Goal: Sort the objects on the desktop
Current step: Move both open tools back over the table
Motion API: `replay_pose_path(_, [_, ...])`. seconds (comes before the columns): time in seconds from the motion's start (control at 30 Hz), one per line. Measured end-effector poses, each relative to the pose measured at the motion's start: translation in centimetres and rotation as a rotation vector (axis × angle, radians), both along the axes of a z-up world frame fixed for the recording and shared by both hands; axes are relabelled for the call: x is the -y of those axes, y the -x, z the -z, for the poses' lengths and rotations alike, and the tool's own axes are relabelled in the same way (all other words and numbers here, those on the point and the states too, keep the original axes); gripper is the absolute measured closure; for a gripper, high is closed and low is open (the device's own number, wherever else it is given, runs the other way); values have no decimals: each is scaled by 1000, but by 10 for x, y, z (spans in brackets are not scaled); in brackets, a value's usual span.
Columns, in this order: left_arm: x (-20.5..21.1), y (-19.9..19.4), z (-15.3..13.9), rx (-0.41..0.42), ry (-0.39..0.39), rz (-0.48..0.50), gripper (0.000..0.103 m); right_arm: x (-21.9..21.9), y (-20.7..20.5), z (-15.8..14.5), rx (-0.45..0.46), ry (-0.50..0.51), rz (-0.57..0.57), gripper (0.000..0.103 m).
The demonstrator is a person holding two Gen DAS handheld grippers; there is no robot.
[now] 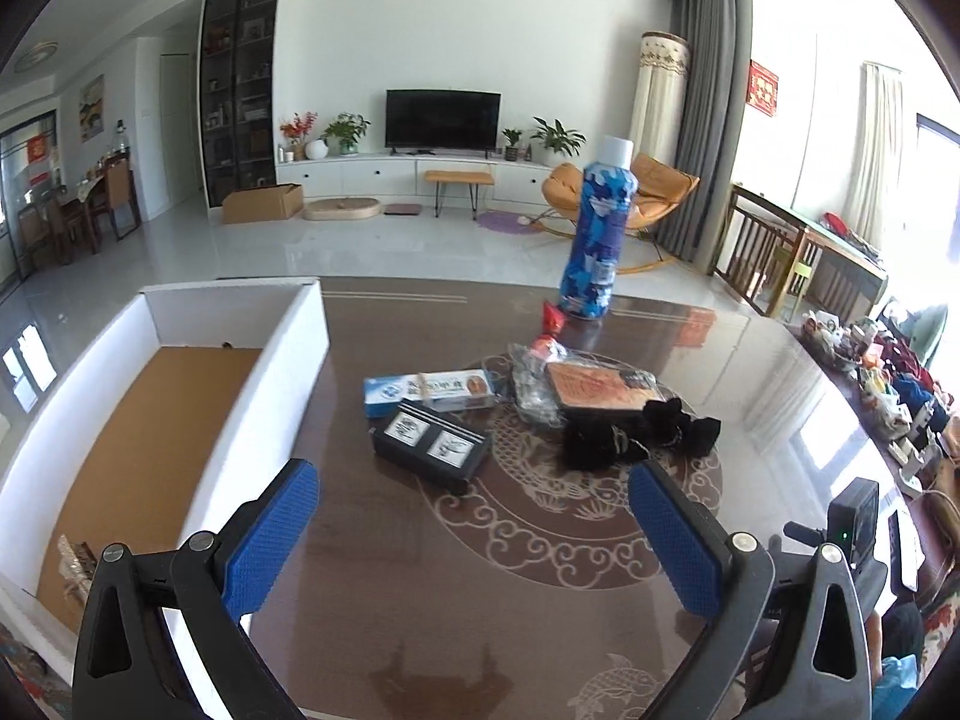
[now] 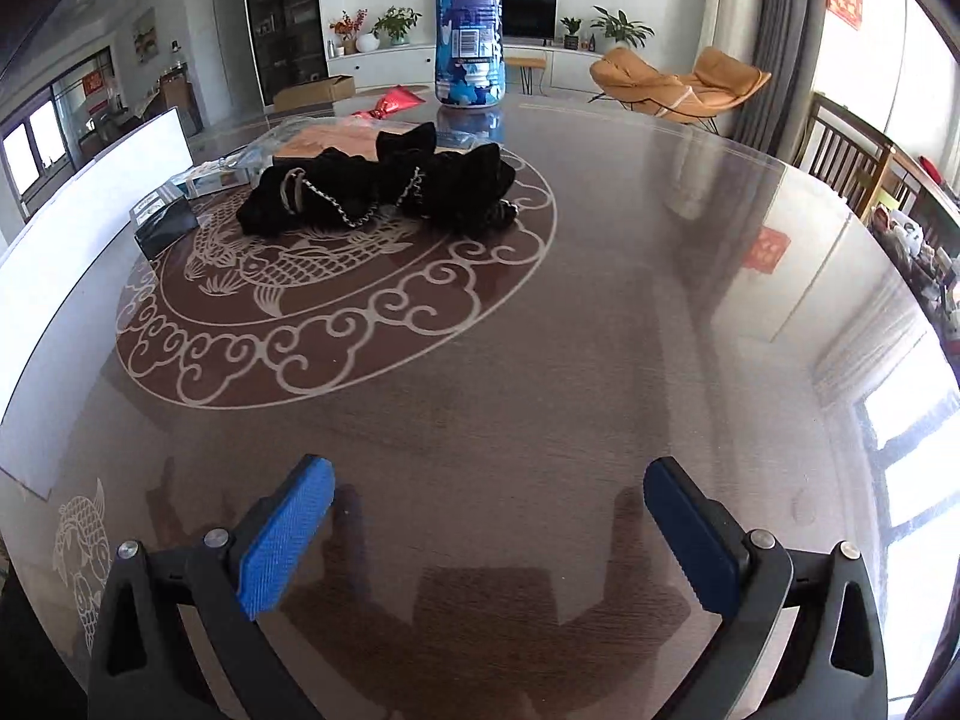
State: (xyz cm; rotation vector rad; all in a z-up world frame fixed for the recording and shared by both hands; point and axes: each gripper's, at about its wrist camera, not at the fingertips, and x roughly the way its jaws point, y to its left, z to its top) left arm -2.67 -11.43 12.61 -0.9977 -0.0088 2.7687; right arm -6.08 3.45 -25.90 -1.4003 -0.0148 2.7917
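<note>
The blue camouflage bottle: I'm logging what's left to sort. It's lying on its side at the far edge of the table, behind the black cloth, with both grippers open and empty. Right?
Not quite. The blue camouflage bottle stands upright, not on its side, as the left wrist view shows. The rest holds: it is at the far edge of the table, behind the black cloth, and the left gripper and right gripper are open and empty.

Bottle (image 1: 596, 234) behind cloth (image 1: 636, 435)

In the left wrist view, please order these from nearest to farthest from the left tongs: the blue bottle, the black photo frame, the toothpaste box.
From the left tongs, both open and empty:
1. Black photo frame, just ahead, slightly left.
2. Toothpaste box, directly behind the frame.
3. Blue bottle, upright at the table's far side, to the right.
</note>
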Motion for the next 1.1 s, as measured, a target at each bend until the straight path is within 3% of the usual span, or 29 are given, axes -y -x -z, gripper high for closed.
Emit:
replay_pose_path(0.2, [-58,9,68,133,31,59,0,-7,0,1,16,-22,8,0])
replay_pose_path(0.33, [-79,18,113,223,57,72,0,-12,0,3,21,1,20,0])
replay_pose_path(0.5, [-97,25,150,277,98,78,0,-11,-1,3,21,5,24,0])
replay_pose_path(0.8, [-97,29,174,329,113,71,0,-11,0,3,21,5,24,0])
replay_pose_path(1.1, [-95,32,176,300,141,56,0,-11,0,3,21,5,25,0])
